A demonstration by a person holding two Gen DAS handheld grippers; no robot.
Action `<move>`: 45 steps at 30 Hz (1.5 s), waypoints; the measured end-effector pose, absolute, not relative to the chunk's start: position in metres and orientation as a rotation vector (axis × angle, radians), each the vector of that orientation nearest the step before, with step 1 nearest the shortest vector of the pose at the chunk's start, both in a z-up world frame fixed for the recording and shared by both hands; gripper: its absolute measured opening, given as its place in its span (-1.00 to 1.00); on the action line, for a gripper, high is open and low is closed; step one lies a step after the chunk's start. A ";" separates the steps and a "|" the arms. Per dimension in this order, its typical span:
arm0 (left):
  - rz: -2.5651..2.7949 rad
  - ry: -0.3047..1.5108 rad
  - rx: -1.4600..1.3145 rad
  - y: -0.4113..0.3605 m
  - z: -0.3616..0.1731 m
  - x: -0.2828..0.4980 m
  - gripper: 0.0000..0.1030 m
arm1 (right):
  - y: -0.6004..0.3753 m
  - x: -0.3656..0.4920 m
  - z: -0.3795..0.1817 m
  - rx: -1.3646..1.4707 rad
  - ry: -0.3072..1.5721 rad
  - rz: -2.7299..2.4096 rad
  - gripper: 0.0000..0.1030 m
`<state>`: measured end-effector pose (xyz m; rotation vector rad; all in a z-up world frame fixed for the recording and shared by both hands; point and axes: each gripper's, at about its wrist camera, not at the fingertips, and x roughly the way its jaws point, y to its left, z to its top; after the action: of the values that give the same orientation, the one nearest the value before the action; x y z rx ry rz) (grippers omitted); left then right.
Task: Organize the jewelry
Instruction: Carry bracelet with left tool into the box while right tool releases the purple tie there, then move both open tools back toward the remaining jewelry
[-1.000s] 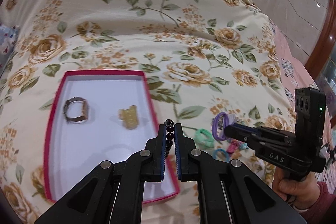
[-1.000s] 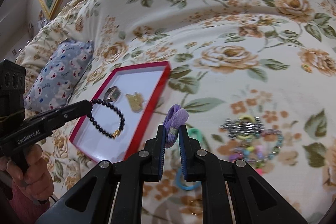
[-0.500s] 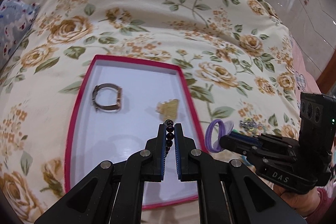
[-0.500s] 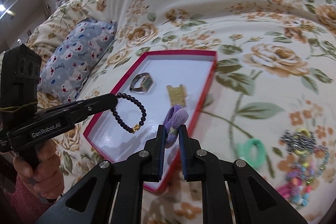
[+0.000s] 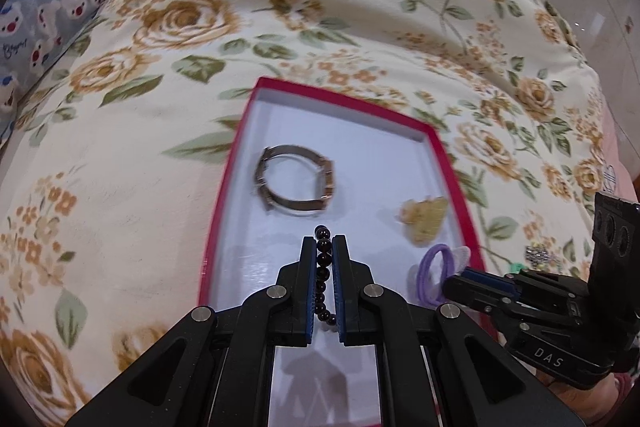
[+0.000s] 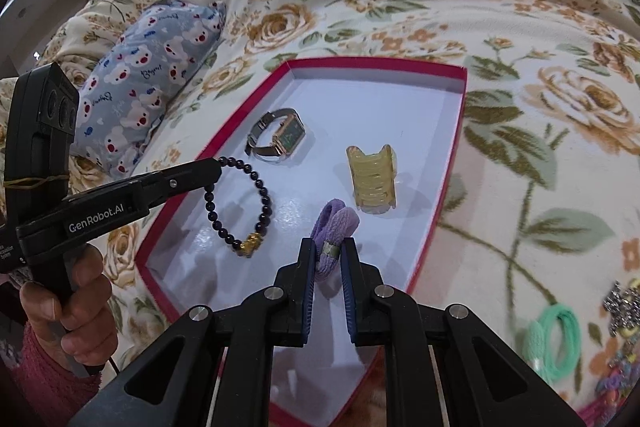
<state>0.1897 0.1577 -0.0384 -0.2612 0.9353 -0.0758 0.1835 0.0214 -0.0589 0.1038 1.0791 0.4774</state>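
Hanging over the red-rimmed tray (image 6: pixel 448 163), a black bead bracelet (image 6: pixel 256 205) is being clamped by the left gripper (image 5: pixel 324 247); the right gripper (image 6: pixel 328 247) is pinching a purple hair tie (image 6: pixel 336 227) beside it, near the watch (image 6: pixel 280 135) and yellow claw clip (image 6: pixel 372 183) lying inside the tray.

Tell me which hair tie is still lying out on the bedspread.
The green hair tie, on the floral bedspread right of the red tray. The purple hair tie is pinched in the right claw above the tray.

bright, even | soft shadows | slight motion blur | fisheye edges
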 end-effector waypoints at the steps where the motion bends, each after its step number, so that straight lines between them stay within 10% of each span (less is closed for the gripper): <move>1: -0.070 0.940 -0.261 0.158 -0.041 0.191 -0.88 | 0.023 0.185 -0.062 0.098 1.088 0.477 -0.76; 26: 0.011 1.002 -0.201 0.153 -0.062 0.210 -0.85 | 0.026 0.190 -0.062 0.100 1.095 0.480 -0.48; 45: -0.026 0.944 -0.301 0.134 -0.028 0.151 -0.18 | -0.041 0.135 -0.009 0.201 0.961 0.385 -0.30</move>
<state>0.1507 0.1338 -0.0279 -0.3007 0.9443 -0.0260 0.1354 -0.0410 -0.0086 0.2009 0.9614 0.3848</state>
